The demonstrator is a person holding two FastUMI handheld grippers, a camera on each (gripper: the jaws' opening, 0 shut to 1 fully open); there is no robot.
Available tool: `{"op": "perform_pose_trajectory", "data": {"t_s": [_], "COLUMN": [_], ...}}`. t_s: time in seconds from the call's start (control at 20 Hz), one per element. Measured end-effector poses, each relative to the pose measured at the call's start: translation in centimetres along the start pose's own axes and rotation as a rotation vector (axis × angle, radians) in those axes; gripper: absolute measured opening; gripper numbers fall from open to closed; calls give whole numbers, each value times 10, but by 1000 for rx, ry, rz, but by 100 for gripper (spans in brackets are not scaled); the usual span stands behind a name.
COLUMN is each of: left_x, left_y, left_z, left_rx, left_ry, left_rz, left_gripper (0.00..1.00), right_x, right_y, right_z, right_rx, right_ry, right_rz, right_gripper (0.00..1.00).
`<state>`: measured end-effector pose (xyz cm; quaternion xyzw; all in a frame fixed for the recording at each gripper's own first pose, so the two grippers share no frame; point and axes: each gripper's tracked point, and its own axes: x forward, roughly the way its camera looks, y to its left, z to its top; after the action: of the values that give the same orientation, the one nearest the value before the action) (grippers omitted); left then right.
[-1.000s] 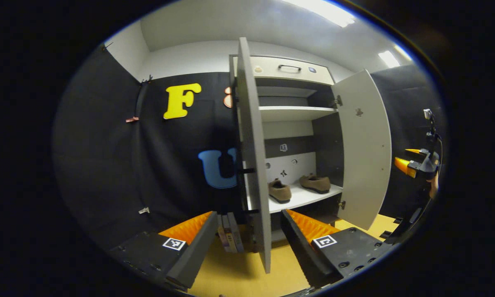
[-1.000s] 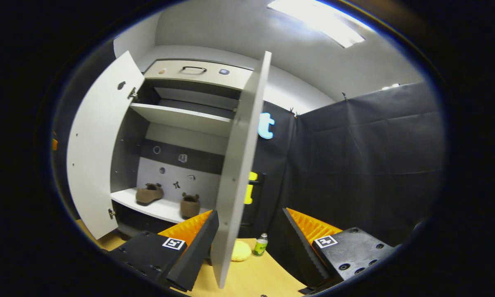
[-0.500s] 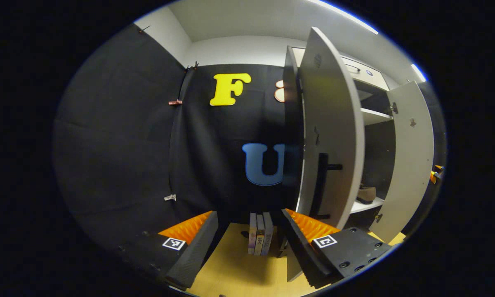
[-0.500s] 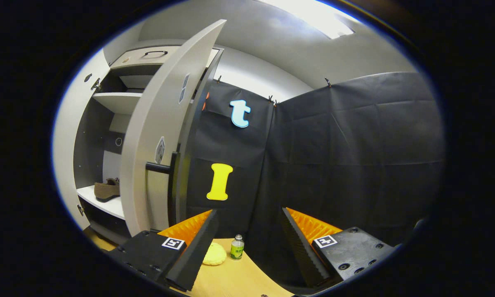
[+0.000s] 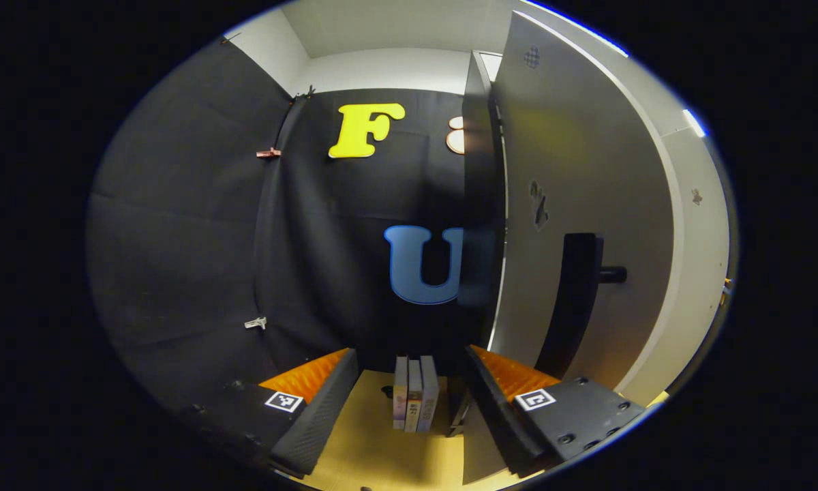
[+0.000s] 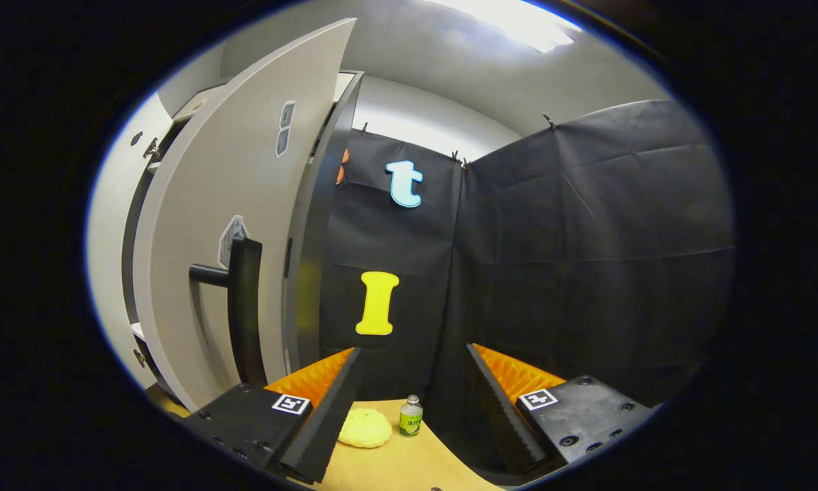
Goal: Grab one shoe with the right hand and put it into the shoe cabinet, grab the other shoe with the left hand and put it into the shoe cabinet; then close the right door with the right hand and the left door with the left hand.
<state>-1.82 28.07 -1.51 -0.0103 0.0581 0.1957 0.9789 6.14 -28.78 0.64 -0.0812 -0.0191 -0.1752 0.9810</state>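
In the left gripper view the cabinet's left door shows its grey outer face, with a black bar handle. My left gripper is open and empty, and its right finger sits close to the door's lower edge. Beyond that door a strip of the right door shows. In the right gripper view the right door shows its outer face and its black handle. My right gripper is open and empty, its left finger just right of the door. Both doors stand ajar and hide the shoes.
Three books stand on the yellow floor against the cabinet's dark side. On the other side, a yellow sponge-like lump and a small green bottle sit on the floor by the black cloth wall.
Both grippers have swung outward around the doors, so the views now face the doors' outer sides. The shelves and the two shoes have gone out of sight behind the doors.
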Motion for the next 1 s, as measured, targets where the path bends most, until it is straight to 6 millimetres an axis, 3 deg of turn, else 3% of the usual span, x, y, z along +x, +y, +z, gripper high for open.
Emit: {"op": "perform_pose_trajectory", "data": {"t_s": [0.15,0.2,0.3,0.35,0.45,0.5,0.55,0.75,1.0], "left_x": [-1,-5,-17,-25,-53,-67,-79,-116,-146], "left_y": [5,11,24,24,19,17,15,-3,-18], "left_z": [-4,-11,-19,-21,-24,-24,-21,-5,-1], "left_rx": [21,28,16,-11,-56,-61,-57,-16,-15], "left_ry": [5,17,34,41,47,47,44,32,31], "left_rz": [22,42,78,72,56,55,54,30,-5], "left_gripper": [93,94,93,93,95,95,95,95,95], "right_x": [-1,0,-2,-2,-3,-8,-10,-25,-32], "right_y": [1,2,4,6,16,22,28,75,165], "right_z": [4,6,7,6,3,1,4,10,19], "right_rx": [-41,-50,-65,-60,-29,-19,-9,-16,-14], "right_ry": [-9,-12,-14,-11,3,9,7,-1,-25], "right_rz": [-7,-8,-8,2,28,32,38,94,236], "right_gripper": [90,95,95,90,94,87,90,90,90]}}
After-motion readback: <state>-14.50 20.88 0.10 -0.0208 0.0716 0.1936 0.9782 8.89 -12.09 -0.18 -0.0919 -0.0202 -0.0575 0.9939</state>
